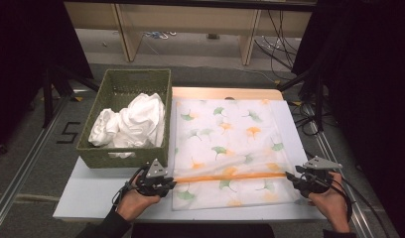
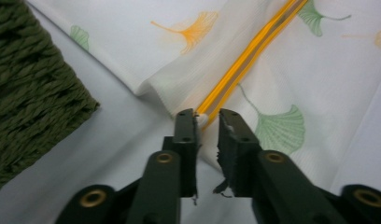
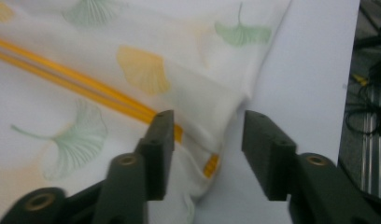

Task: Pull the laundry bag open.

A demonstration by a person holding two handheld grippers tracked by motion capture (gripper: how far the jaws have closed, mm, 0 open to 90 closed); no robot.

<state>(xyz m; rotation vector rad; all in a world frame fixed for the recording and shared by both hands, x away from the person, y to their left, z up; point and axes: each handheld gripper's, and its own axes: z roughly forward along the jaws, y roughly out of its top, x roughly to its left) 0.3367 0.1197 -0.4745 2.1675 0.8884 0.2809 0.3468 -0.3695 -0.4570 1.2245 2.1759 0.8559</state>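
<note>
Both grippers — left gripper point(image 1: 167, 184), right gripper point(image 1: 290, 177) — flank cloth point(image 1: 230, 144) edges

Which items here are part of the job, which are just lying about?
In play:
- white cloth printed with green and orange ginkgo leaves
- its orange stripe
- left tool, nearly closed at the stripe's end
- right tool, open astride the cloth's edge

Lying about:
- green woven basket
- crumpled white fabric in it
- cables on the floor

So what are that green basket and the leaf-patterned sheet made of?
The basket looks like woven fibre or cord, matt, going by its ropy, twisted strands. The sheet seems a thin, slightly sheer fabric: it creases softly and shows a fine weave, with an orange stripe.
</note>
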